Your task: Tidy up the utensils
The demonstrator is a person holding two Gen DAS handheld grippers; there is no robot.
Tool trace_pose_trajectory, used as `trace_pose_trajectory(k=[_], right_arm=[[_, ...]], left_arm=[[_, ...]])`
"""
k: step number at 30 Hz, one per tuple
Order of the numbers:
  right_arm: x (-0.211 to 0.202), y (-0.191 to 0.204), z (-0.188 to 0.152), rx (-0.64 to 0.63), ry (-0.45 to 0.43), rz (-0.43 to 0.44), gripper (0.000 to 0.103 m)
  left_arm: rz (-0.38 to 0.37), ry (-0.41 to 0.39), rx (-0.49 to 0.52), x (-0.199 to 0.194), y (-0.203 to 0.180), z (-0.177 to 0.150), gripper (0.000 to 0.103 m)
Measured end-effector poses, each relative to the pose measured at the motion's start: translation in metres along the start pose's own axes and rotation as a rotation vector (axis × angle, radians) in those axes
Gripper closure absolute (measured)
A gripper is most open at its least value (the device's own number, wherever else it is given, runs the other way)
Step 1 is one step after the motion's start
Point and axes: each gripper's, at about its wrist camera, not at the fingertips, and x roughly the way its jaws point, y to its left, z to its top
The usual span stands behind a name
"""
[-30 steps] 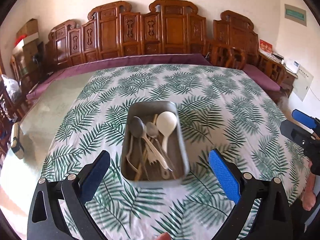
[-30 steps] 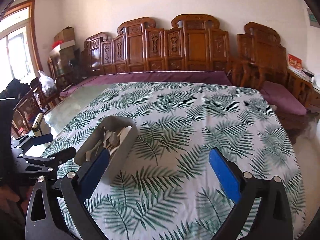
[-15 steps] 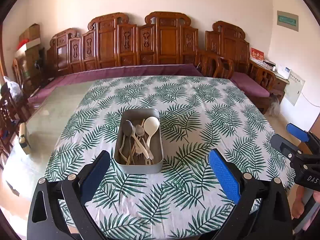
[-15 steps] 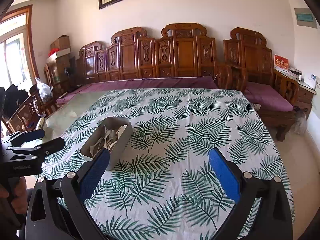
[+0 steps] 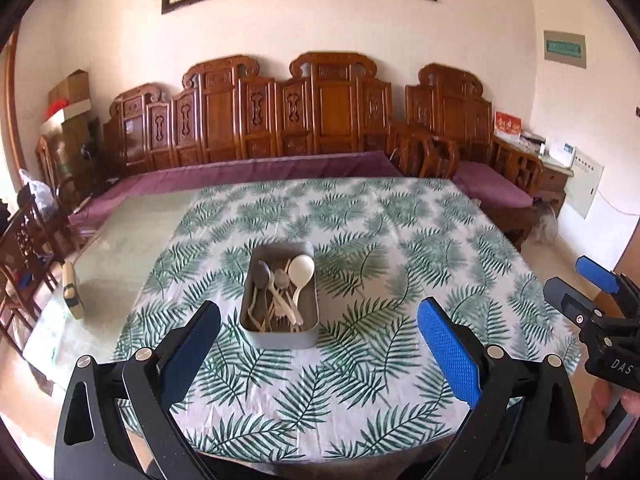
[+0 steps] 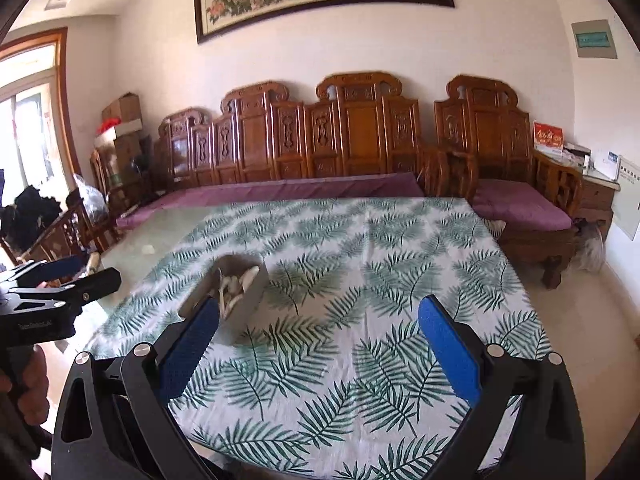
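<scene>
Left tool spread wide, holding nothing, hung off the near bench edge. Right tool likewise released and empty. Grey tray sits mid-bench on the leaf-print cloth; spoons and other utensils all heaped inside. Sorting looks finished or nearly so. Cloth bare all round the tray; bare glass bench left, with ample room.

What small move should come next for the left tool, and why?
Probably bring the left tool forward and down toward the grey tray. Both tools are open and hold nothing, and the spoons lie all mixed inside the tray, which sits on the tablecloth right ahead of the left one.
</scene>
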Motion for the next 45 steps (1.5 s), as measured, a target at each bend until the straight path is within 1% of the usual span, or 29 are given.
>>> trace_pose_trajectory(k=[7, 10, 14, 25, 45], right_arm=[[-0.049, 0.016, 0.021, -0.045, -0.122, -0.006, 0.003], [-0.063, 0.02, 0.028, -0.045, -0.15, -0.005, 0.003], [-0.078, 0.02, 0.03, -0.041, -0.181, -0.01, 0.003], [-0.077, 0.016, 0.028, -0.029, -0.168, -0.02, 0.003], [-0.073, 0.017, 0.024, -0.027, -0.163, -0.026, 0.003]], left_arm=[[-0.004, -0.098, -0.015, -0.043, -0.002, 0.015, 0.008], [-0.006, -0.132, -0.021, -0.059, -0.001, 0.019, 0.008], [0.003, -0.158, -0.011, -0.072, -0.002, 0.02, 0.008], [0.015, -0.195, 0.01, -0.088, -0.007, 0.018, 0.008], [-0.004, -0.192, 0.004, -0.084, -0.01, 0.012, 0.008]])
